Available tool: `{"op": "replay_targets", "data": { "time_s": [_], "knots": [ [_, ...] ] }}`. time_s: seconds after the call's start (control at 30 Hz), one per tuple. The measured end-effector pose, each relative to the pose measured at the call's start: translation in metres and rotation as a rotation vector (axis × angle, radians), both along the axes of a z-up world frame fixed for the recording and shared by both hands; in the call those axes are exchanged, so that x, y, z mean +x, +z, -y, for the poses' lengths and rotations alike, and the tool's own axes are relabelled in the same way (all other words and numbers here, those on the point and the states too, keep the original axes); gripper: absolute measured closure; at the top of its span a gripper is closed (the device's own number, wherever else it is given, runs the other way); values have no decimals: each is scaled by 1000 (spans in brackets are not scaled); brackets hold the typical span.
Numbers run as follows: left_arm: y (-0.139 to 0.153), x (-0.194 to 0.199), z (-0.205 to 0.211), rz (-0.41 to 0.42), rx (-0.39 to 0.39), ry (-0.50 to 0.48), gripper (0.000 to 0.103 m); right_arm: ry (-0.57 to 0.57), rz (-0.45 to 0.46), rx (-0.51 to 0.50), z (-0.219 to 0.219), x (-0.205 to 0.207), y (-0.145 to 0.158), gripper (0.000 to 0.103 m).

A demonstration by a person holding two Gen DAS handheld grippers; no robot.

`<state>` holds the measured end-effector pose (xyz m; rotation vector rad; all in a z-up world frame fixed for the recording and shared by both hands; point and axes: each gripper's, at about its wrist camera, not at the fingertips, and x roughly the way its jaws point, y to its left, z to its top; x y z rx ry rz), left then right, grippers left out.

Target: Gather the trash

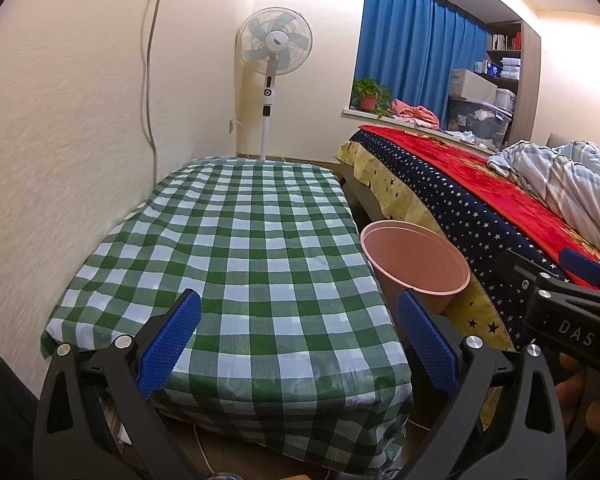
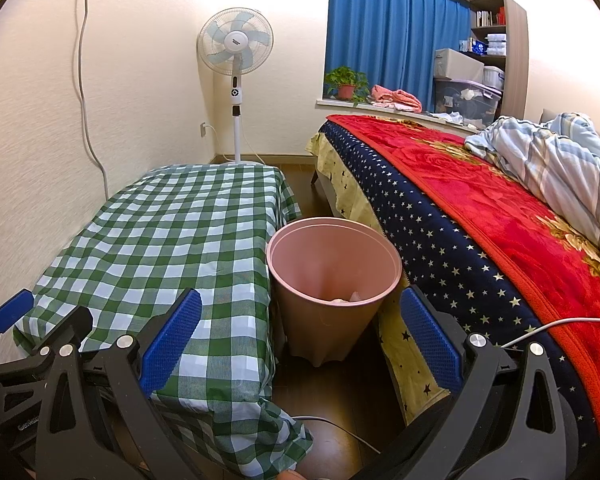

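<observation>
I'm looking over a low worktop draped in a green-and-white checked cloth, pushed against the cream wall on its left side. Nothing lies on the cloth. Past its far end stands a white pedestal fan, and a grey cable runs down the wall. On the right is a bed with a red floral blanket over a star-print navy cover, a striped quilt bunched on it. Blue curtains hang over the window ledge, where a potted plant sits beside some pink cloth.

Between worktop and bed, on the wooden floor, stands the pink bin, upright, its rim just beside the cloth's edge. From the right wrist view I see pale crumpled trash at the bottom of it; what it is exactly I can't tell.

My left gripper hovers over the near end of the worktop, fingers spread wide and empty. My right gripper hangs level near the bin, slightly short of it, its fingers likewise parted with nothing between them. A white cord trails across the blanket at the right.
</observation>
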<state>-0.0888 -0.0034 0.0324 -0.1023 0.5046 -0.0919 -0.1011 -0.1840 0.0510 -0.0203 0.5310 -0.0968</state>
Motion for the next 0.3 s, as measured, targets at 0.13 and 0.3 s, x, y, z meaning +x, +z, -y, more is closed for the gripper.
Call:
{"op": "replay_targets", "data": {
  "time_s": [0.13, 0.3],
  "knots": [
    [0, -1, 0, -1, 3, 5, 8, 1, 1, -1, 0, 0, 0, 5],
    [0, 0, -2, -9, 1, 13, 8, -1, 0, 0, 0, 0, 0, 5]
  ]
}}
